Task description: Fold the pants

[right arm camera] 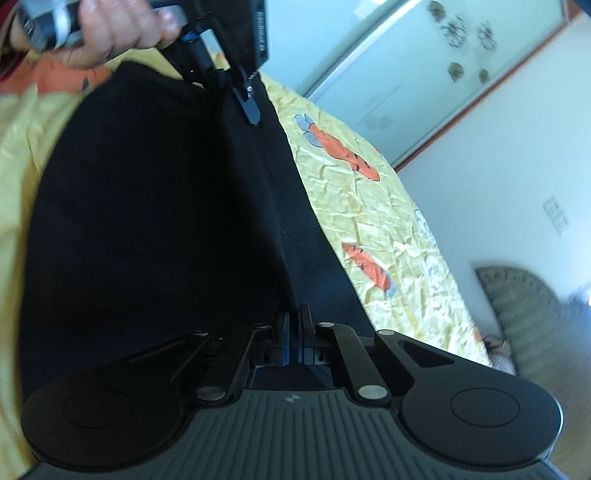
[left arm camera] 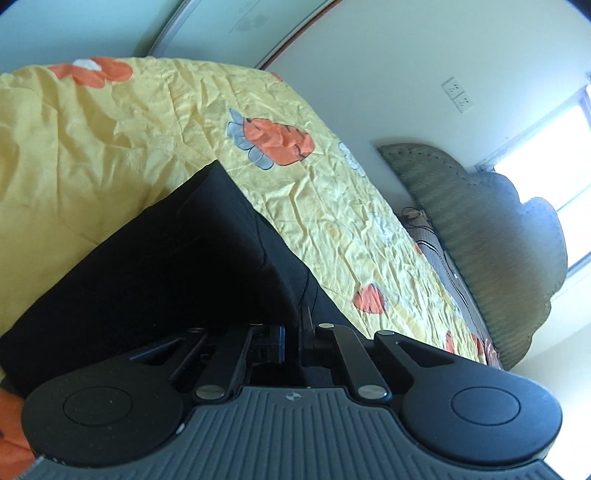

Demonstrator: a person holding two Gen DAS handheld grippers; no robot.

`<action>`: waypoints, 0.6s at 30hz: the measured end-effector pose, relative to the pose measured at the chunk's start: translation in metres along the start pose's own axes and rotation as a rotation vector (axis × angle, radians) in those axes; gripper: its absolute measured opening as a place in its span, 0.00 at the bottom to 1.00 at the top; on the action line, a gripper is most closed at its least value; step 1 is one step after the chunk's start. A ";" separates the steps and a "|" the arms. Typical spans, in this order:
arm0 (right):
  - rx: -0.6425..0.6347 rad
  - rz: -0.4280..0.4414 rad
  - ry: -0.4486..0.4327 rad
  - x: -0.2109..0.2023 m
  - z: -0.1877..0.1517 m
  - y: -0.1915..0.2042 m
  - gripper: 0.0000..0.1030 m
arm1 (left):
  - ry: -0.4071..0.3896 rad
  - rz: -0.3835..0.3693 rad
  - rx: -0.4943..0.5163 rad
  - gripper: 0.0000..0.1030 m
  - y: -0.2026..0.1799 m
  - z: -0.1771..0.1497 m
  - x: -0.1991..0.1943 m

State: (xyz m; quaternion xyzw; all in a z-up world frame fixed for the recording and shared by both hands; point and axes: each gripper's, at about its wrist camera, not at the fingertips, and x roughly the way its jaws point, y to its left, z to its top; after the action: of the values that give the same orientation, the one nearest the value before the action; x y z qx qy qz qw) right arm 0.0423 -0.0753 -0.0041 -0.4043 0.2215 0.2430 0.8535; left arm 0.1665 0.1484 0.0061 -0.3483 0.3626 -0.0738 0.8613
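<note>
Black pants [left arm camera: 166, 266] lie on a yellow bedspread [left arm camera: 129, 129] with orange carrot prints. My left gripper [left arm camera: 293, 325] is shut on the near edge of the pants, lifting a fold. In the right wrist view the pants [right arm camera: 147, 221] fill the middle, and my right gripper [right arm camera: 294, 321] is shut on a fold of their edge. The left gripper [right arm camera: 248, 107] shows at the top of that view, held by a hand [right arm camera: 114, 33], clamped on the far end of the same raised edge.
The bed runs under both views; its yellow cover [right arm camera: 388, 229] is wrinkled. A green woven headboard [left arm camera: 480, 229] stands at the right by a window [left arm camera: 554, 155]. A wardrobe door [right arm camera: 424, 74] and white wall lie beyond the bed.
</note>
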 end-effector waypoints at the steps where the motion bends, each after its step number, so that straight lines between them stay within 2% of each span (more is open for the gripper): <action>1: 0.022 0.005 -0.001 0.000 0.000 0.000 0.03 | 0.000 -0.002 0.010 0.06 0.000 -0.003 -0.005; 7: 0.138 0.043 -0.021 -0.016 -0.003 0.000 0.03 | 0.013 -0.016 0.035 0.06 0.007 -0.019 -0.033; 13: 0.173 0.082 -0.030 -0.025 -0.002 0.014 0.03 | 0.032 -0.016 0.026 0.06 0.021 -0.028 -0.051; 18: 0.173 0.121 -0.032 -0.033 -0.001 0.031 0.03 | 0.033 0.015 0.051 0.06 0.029 -0.034 -0.056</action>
State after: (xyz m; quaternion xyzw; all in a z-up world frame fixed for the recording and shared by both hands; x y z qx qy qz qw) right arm -0.0025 -0.0667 -0.0038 -0.3112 0.2518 0.2806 0.8724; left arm 0.0992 0.1728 0.0023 -0.3221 0.3774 -0.0824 0.8643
